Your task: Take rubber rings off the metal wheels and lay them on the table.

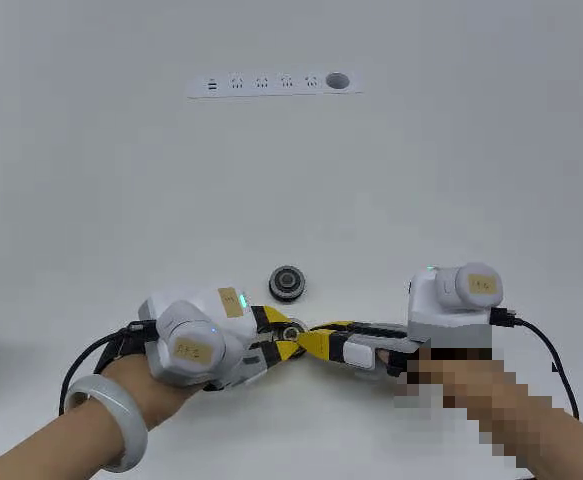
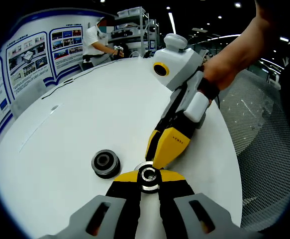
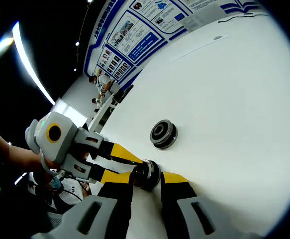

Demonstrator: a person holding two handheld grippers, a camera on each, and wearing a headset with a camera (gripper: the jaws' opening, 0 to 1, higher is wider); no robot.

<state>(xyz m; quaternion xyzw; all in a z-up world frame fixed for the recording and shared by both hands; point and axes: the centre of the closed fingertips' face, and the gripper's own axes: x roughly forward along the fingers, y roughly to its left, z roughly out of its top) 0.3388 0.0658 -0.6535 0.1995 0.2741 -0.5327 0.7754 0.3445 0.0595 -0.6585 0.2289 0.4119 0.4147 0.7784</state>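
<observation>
The held wheel [image 1: 293, 331] sits nearest the person, just above the white table [image 1: 421, 170], with both sets of tongs meeting on it. The left gripper [image 2: 148, 178] comes in from the held wheel's left, its yellow tips narrowed and clamped on opposite sides of the rim. The right gripper [image 3: 145, 180] comes in from the held wheel's right, its jaws also narrow, one on each side of the same wheel and pressed against it.

Just beyond the held wheel, apart from it and from both grippers, the loose wheel [image 1: 287, 282] lies flat on the table, a dark band round its outside.

In the left gripper view the table edge [image 2: 228, 164] runs close by the held wheel on the right gripper's side, with a mesh floor past it.

Beyond the loose wheel bare white tabletop stretches far from the held wheel, as far as a white power strip [image 1: 271, 83] lying crosswise.
</observation>
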